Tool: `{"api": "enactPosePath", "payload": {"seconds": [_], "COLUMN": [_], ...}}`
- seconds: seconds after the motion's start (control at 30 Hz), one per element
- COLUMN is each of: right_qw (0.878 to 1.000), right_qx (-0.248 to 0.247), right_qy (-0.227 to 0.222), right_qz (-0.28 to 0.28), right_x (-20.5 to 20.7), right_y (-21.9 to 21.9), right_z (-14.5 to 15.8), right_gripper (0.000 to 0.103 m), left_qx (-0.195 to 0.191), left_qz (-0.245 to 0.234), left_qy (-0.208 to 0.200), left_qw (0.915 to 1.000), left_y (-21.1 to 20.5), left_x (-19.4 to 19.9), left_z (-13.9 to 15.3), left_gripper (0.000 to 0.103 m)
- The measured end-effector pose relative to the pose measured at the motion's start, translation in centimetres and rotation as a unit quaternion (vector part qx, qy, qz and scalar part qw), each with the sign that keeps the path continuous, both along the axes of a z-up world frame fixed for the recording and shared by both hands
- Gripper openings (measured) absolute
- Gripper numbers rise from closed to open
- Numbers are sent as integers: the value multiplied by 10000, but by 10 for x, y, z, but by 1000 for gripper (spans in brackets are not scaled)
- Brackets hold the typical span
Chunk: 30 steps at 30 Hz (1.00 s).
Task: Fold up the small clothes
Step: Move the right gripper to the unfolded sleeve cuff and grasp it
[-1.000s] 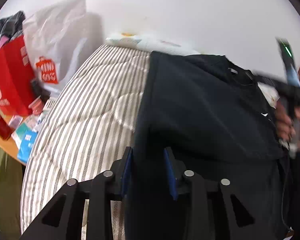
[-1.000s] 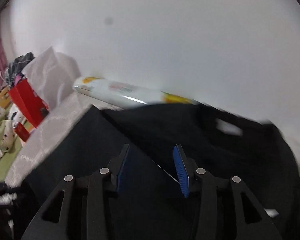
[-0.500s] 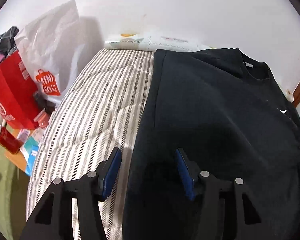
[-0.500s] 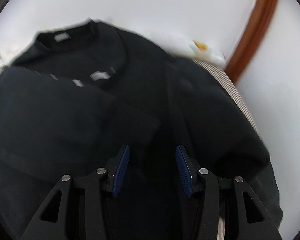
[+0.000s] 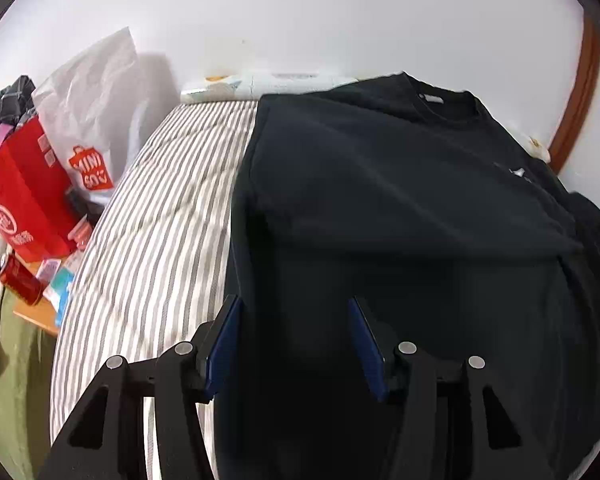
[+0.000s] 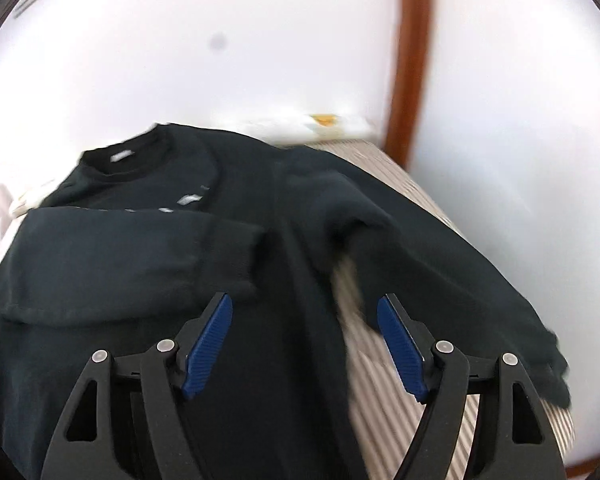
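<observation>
Left tongs (image 5: 292, 340) wide, empty above black sweatshirt (image 5: 400, 208); right tongs (image 6: 304, 340) wide, empty.

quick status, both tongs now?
Left tongs: open, empty, over the black sweatshirt.
Right tongs: open, empty.

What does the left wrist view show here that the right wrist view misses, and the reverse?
Only the left: a red bag, a white shopping bag and a red can beside the bed. Only the right: the unfolded sleeve reaching the bed's edge. Both: the black sweatshirt on the striped bedcover, each gripper open above it.
</observation>
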State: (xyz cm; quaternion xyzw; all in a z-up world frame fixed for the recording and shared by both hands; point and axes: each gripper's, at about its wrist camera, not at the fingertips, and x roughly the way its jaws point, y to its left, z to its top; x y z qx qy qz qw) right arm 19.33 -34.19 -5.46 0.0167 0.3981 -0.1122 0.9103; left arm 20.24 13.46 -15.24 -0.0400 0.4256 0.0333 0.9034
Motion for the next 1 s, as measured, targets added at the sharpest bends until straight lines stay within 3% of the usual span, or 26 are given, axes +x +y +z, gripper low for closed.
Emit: {"api": "enactPosePath", "payload": {"seconds": [0.27,0.37,0.53,1.0], "right_qw": [9984,9978,9975,9939], "right_qx": [53,160,-178,-88], "right_qy": [155,382,410,333], "right_qz": [-544,-517,-545,-1047], "right_x": [-59,-74,-89,-98], "right_y": [-39,-54,-66,-123], "right_z": [-9,-13,-19,-33], "right_gripper": [74,74,74,74], "left_qx": [93,49,-70,76], "left_qz": [32,127,104,114], "left_qy": [-26,-49,-129,-82], "left_qw": [9999,9999,9998,9999], "left_y": [-1,3,8,3], "left_x": [-53,-63,-66,-65], "left_z": [-15,-19,-22,-25], "left_gripper": [51,51,51,57]}}
